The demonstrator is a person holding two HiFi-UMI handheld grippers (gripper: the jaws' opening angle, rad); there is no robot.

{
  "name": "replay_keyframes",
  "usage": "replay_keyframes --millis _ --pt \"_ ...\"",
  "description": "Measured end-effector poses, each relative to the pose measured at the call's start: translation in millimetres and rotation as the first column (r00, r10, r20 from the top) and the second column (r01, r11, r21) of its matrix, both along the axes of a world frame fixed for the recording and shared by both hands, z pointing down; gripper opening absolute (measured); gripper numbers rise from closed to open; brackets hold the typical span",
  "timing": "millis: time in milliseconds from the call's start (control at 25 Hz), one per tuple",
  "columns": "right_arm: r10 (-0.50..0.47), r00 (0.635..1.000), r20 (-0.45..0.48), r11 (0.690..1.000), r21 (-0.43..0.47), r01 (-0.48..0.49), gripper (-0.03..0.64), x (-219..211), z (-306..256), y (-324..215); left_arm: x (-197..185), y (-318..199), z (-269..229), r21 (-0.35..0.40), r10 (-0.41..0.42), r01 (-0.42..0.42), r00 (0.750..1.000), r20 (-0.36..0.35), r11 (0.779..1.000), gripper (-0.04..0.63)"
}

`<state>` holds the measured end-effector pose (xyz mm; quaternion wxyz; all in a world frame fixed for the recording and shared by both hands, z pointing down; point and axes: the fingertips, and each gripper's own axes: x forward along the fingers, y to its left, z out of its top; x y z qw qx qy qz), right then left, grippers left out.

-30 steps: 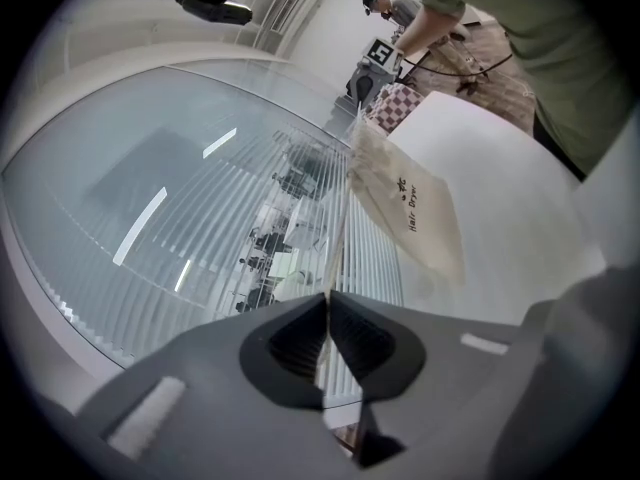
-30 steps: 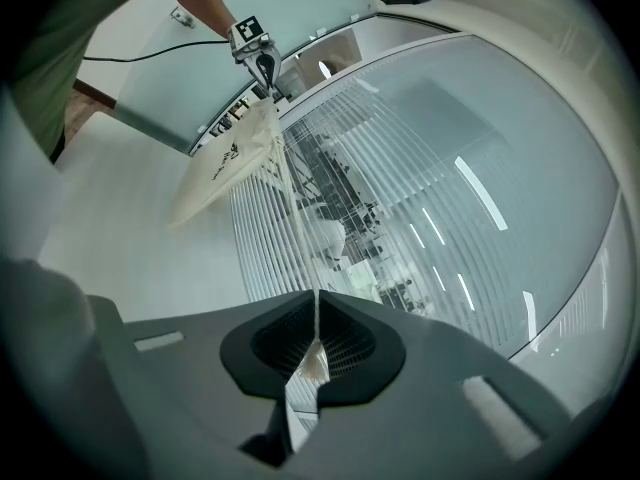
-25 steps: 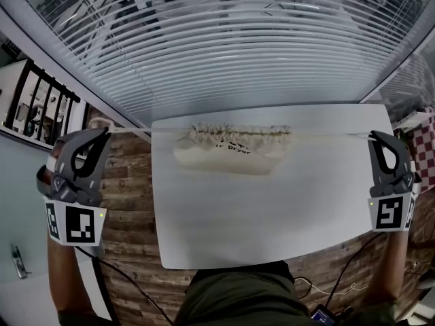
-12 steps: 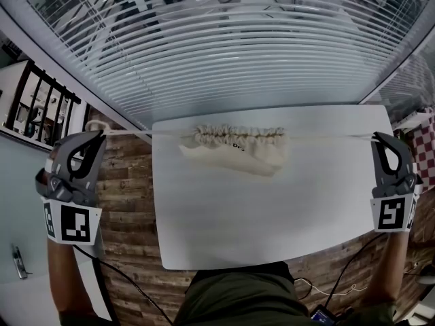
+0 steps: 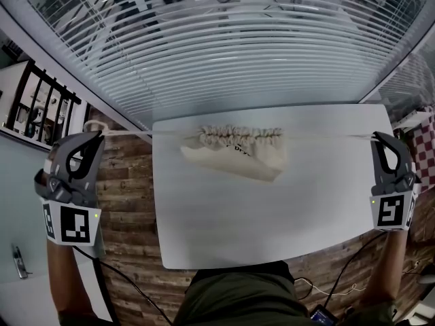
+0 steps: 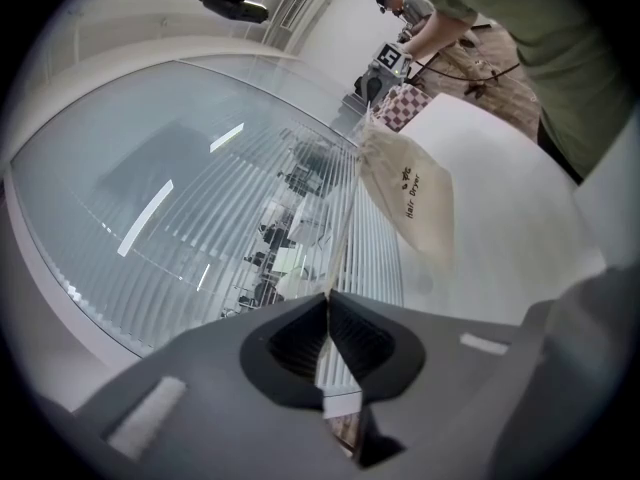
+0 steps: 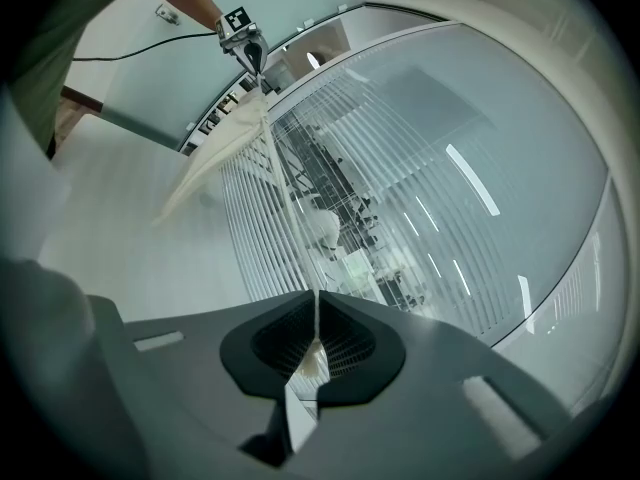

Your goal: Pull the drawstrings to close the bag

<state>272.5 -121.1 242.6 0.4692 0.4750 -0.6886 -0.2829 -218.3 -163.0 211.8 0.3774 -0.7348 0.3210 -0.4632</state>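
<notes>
Bag sits toward the far edge of the tabletop, its mouth puckered into a row of gathers strung on the cords, its body sagging toward us with the lower corner seemingly resting on the surface. Left gripper is well out to the bag's left, past the tabletop's edge, jaws clamped together on the left drawstring, which runs taut and straight from the pads to the bag's mouth. Right gripper is well out to the bag's right, likewise pinched tight on the right drawstring, with a short tail of cord bunched behind the pads. Step in hand, as we judge it: the closing pull itself, partly done, since the gathered mouth is not yet drawn to a tight knot. To do it well we would draw both grippers away from the bag along the line of the cords, equally on each side, so the bag stays centred and does not slide toward one gripper. Hold the pinch firm, because the cord is thin and could slip through the pads. Our arms look near full spread, so we may need to regrip closer to the bag. Stop once the gathers pack solid.
</notes>
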Motion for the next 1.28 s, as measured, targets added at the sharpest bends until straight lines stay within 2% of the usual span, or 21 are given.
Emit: replay_keyframes --millis 200,480,760,1280 --pt "-0.032 0.999 0.041 0.999 0.027 0.031 0.012 -15.7 -10.2 1.8 6.8 -0.2 -8.8 0.043 -0.017 0.018 1.000 -0.021 0.999 0.016" --pt "-0.072 0.993 0.097 0.996 0.057 0.066 0.012 -31.6 -23.9 3.0 21.7 -2.0 -21.7 0.063 -0.015 0.020 0.997 -0.078 0.998 0.020" --pt "-0.067 0.989 0.128 0.996 0.070 0.058 0.013 -28.8 -28.5 9.4 26.5 3.8 -23.7 0.051 -0.026 0.032 0.993 -0.115 0.998 0.021" --pt "-0.052 0.990 0.134 0.995 0.091 0.040 0.014 -22.3 -34.3 13.3 22.7 7.0 -34.6 0.069 -0.022 0.030 0.994 -0.109 0.997 0.021"
